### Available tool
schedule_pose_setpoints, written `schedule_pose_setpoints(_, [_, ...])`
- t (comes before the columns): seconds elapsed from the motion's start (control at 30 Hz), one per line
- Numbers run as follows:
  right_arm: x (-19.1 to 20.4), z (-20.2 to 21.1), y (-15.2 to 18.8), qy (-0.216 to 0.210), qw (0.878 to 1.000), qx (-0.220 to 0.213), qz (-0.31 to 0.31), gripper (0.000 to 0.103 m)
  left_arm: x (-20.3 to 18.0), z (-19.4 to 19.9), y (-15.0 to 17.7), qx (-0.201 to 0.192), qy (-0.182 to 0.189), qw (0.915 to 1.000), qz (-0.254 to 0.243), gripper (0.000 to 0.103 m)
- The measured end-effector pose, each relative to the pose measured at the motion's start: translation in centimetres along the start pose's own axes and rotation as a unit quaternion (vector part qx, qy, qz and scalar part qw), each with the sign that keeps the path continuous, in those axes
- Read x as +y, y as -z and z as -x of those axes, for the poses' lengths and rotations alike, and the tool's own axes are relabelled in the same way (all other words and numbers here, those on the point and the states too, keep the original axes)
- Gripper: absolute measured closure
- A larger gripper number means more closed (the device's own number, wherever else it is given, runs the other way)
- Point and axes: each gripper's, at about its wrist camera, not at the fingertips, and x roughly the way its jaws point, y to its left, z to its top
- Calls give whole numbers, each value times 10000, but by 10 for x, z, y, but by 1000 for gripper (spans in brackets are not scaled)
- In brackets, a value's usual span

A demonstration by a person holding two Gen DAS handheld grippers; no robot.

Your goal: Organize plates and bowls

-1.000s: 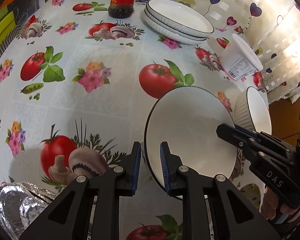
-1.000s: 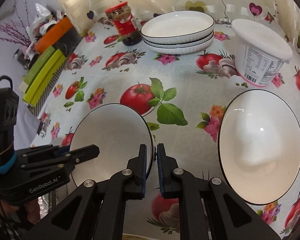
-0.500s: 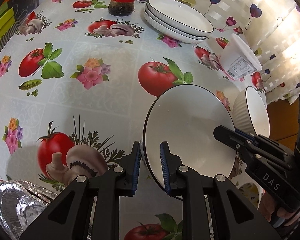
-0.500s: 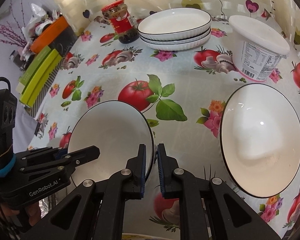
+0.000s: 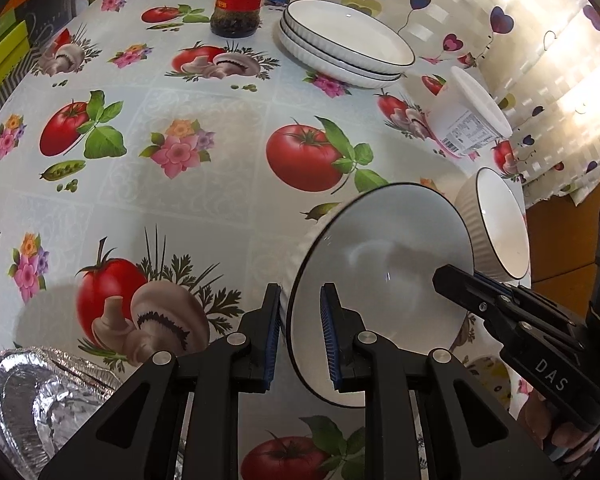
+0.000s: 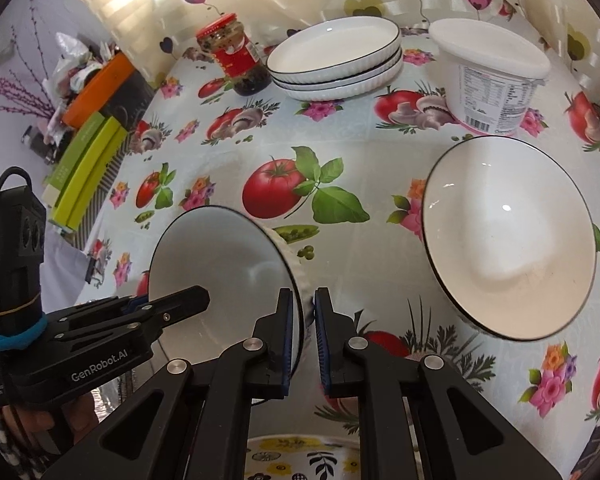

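White bowl (image 6: 220, 272) tilted above table (image 6: 360, 160), rim pinched both sides: left gripper (image 5: 300, 336) jaws narrow, right gripper (image 6: 302, 334) jaws nearly shut. Step: carrying. Next: nest into second bowl (image 6: 508, 240), level it first.

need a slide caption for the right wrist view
Both claws, right and left, grip one white bowl by its rim; second bowl sits beside it.

Left gripper (image 5: 300, 336) and right gripper (image 6: 302, 332) angled downward, jaws narrowed
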Motion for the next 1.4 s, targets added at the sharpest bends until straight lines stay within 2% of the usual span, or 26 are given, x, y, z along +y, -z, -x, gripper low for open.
schedule_pose_setpoints(0.33, [-2,15,6,-72,9998,-104,-170,92,-8,12,5,-68,38,10000,-37,82])
schedule_pose_setpoints(0.7, [0,55,21,-56,9992,-371,-147,92,-28,35,15,-218,159,9993,-250,82])
schedule_pose_setpoints(1.07, [-15,99,57,-124,9972,-615,-407,92,-58,56,41,-283,381,9971,-595,82])
schedule_pose_setpoints(1.4, [-35,125,102,47,9945,-725,-755,92,-87,50,74,-69,537,9941,-939,82])
